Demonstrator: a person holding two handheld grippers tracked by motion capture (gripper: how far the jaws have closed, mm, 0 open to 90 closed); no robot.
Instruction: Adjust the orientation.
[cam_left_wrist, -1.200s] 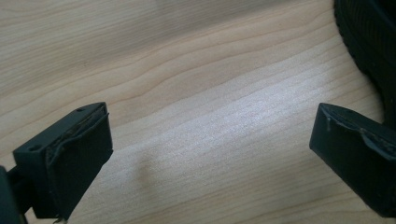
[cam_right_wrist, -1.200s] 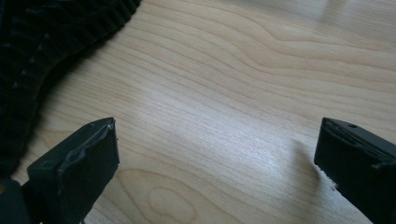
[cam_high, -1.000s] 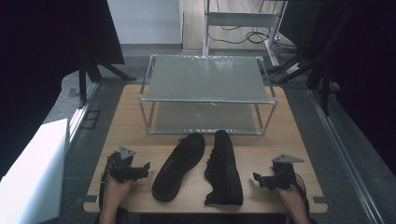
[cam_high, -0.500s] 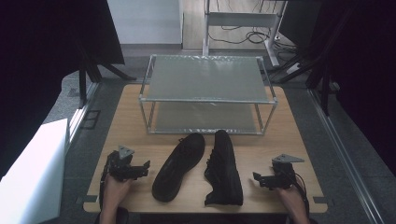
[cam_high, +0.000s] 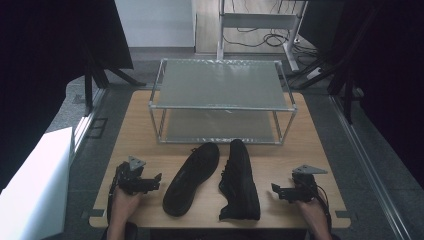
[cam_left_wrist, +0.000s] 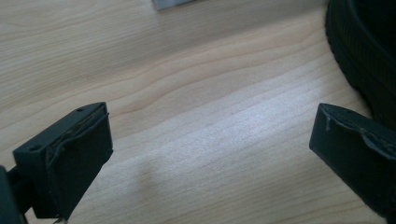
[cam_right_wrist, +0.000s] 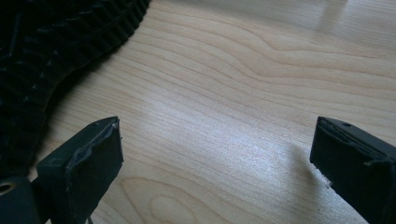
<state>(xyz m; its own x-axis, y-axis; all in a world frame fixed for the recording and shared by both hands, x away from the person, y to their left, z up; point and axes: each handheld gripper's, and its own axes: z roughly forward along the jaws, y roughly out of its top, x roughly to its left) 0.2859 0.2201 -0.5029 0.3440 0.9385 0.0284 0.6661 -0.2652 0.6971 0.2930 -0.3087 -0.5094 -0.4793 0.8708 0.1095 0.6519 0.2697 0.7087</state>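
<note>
While side by side, black shoes on table

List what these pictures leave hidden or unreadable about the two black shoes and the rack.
- Left shoe: cut off by the right edge in the left gripper view.
- Right shoe: sole alone at the right gripper view's left edge; any markings too small in the high view.
- Rack: lower shelf partly hidden under the top shelf, high view.
</note>
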